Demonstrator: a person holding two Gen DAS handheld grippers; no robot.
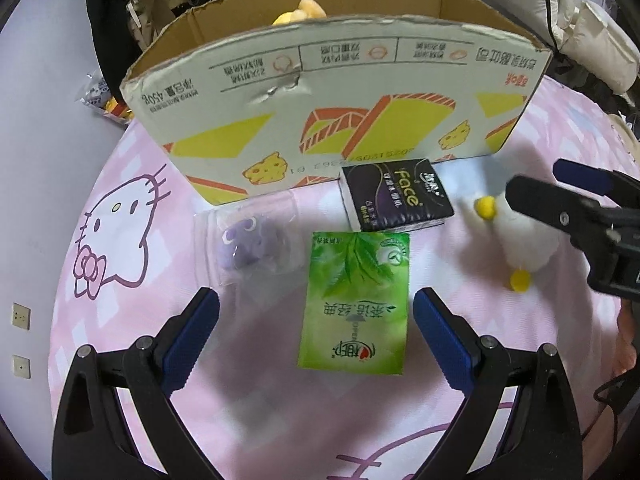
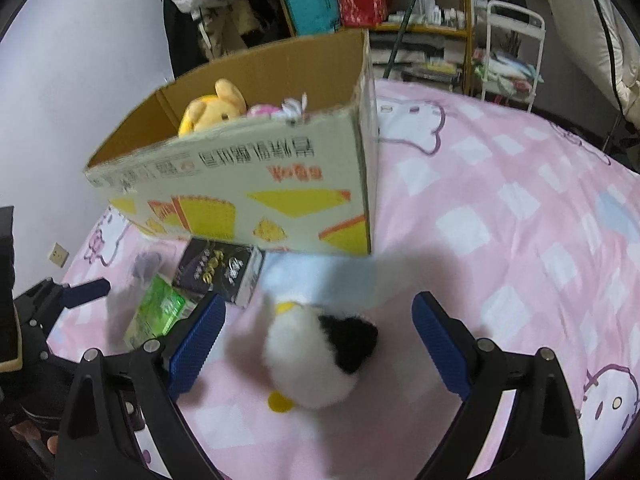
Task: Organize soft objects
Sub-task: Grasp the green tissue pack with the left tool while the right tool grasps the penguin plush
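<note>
A green tissue pack (image 1: 356, 304) lies on the pink bed between the open fingers of my left gripper (image 1: 316, 332). A black tissue pack (image 1: 396, 196) lies just beyond it, and a purple plush in a clear bag (image 1: 250, 242) lies to its left. A white, black and yellow penguin plush (image 2: 316, 356) lies between the open fingers of my right gripper (image 2: 318, 344); the left wrist view shows it (image 1: 516, 240) to the right. The open cardboard box (image 1: 332, 104) stands behind, holding a yellow plush (image 2: 212, 108) and a pink one (image 2: 264, 111).
The pink Hello Kitty bedspread (image 2: 500, 220) stretches to the right of the box. A grey wall (image 1: 44, 140) lies left. Shelves, bags and hanging clothes (image 2: 360, 4) stand behind the bed. A white cart (image 2: 512, 52) is at the back right.
</note>
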